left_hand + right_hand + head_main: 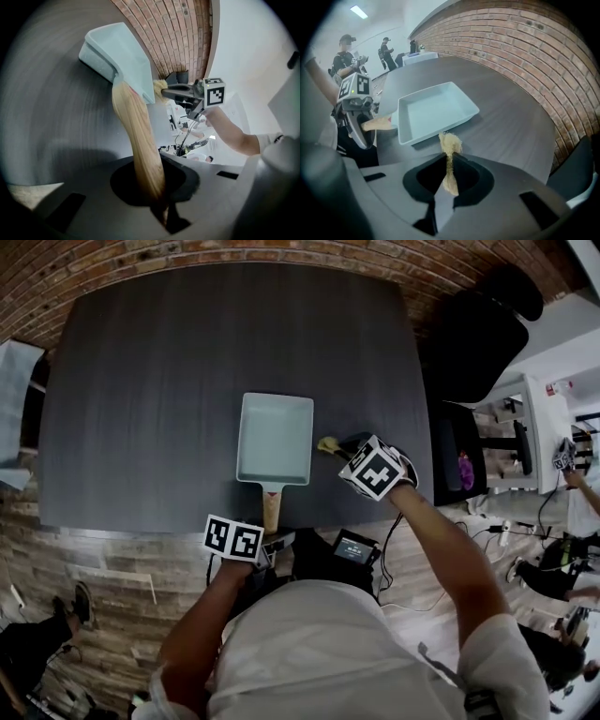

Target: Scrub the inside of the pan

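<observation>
Left gripper: the left gripper [159,206] is nearest the person's body, at the table's near edge, with its jaws clenched on the end of a light wooden handle [138,140].
Handle: it runs from the jaws away towards the pan and sticks out past the near edge of the table.
Right gripper: the right gripper [449,180] points steeply down on the right of the pan. Its jaws are pressed together on a small yellow fibrous scrubbing pad [450,145], whose frayed tip sticks out beyond them.
Scrubbing pad: it is outside the pan, just beside the right rim as the head view shows it. Whether it touches the rim or the table cannot be told.
Pan: the pale blue-green rectangular pan [275,439] with low walls lies flat on the table, near the middle of its near half, with the handle towards the person.
Table: a dark grey wood-grain table [169,381] with rounded corners.
Right of table: a black chair [478,343] stands at the far right corner.
Wall: a red brick wall [281,254] runs behind the far edge.
Background: two people [344,58] stand well beyond the table in the right gripper view.
</observation>
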{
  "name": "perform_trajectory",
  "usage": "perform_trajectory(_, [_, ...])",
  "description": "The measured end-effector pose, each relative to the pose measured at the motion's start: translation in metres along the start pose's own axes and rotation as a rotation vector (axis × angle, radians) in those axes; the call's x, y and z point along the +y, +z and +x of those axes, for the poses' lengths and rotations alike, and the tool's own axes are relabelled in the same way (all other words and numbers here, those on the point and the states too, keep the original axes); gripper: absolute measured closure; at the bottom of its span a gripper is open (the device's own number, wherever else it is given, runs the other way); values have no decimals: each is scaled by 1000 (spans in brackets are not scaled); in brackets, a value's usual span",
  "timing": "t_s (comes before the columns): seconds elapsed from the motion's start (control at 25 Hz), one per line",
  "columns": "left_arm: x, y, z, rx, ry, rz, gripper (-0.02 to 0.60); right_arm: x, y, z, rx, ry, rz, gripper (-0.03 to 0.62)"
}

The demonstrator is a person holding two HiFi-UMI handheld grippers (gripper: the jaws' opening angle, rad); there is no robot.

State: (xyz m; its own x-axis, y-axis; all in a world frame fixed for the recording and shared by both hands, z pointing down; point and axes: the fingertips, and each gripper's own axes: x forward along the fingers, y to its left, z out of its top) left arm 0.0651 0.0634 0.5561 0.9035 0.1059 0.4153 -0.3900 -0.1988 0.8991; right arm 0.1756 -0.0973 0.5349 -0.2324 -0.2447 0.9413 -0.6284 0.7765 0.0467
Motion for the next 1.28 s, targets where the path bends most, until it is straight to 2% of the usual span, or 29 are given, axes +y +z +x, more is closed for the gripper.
perform_trajectory(0.2, [3,-19,-13,86,-12,42,549,-34,27,-5,-41,-29,25,549])
perform_trajectory(0.44, [8,-43,-30,204,-20,99,548,-53,36,-1,-52,22,109,549])
perform_trajectory(0.52, [7,-48,-33,226,-21,106,548,-56,38,3,-58,68,160,549])
perform_trajectory(0.72, [7,-58,-36,260,-22,124,548,-62,48,13,-96,234,365,549])
perform_trajectory(0.8, [7,-63,-39,282,-23,137,548,-58,50,15,-97,299,411,549])
perform_trajectory(1.0, [8,-71,-46,329,-28,160,548,-35,44,25,-54,475,471,549])
perform_trajectory(1.28, [11,-76,-53,407,-24,204,545,-20,50,32,-30,593,481,549])
